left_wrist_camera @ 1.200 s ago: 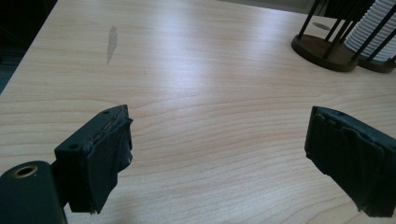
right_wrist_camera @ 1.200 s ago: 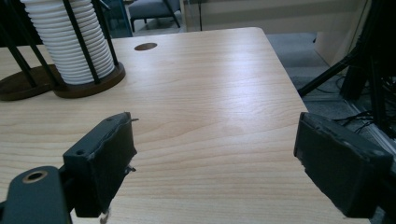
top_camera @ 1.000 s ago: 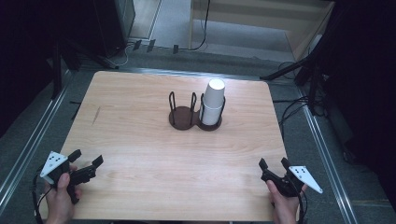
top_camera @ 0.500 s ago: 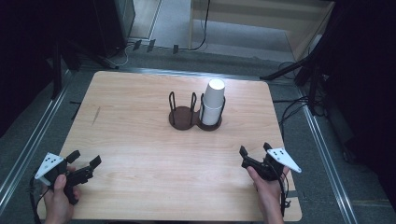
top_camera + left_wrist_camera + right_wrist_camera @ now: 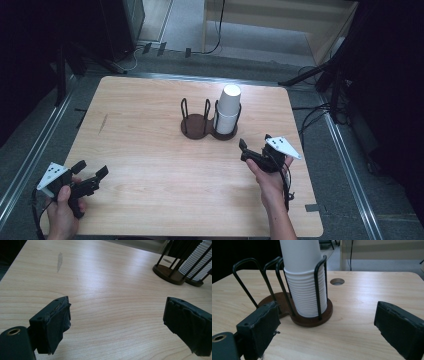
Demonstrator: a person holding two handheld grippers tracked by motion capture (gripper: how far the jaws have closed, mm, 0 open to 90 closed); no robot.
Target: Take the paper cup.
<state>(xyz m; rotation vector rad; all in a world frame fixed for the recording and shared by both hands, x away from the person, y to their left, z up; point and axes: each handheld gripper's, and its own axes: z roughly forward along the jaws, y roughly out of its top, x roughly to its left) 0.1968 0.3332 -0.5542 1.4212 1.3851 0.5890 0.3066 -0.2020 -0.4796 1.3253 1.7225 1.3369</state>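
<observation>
I see a dark two-ring cup holder (image 5: 207,125) standing on the bench (image 5: 150,160), a little toward the far edge and right of the middle. Its right-hand ring holds a stack of white paper cups (image 5: 228,110), upright, the ribbed rims packed one above the other inside the black wire uprights and the top cup rising clear above them. The left-hand ring (image 5: 195,125) has only its round wooden base showing between the wires.

My right gripper (image 5: 260,152) sits over the bench just near the right ring, on the side toward me, and points at the stack; in the right gripper view the cups (image 5: 303,282) stand between its two fingers (image 5: 259,327) but farther off. The fingers have just been opening, are spread wide and grip nothing.

My left gripper (image 5: 85,175) rests by the near left corner of the bench, well apart from the holder, fingers (image 5: 52,325) spread wide over bare wood.
</observation>
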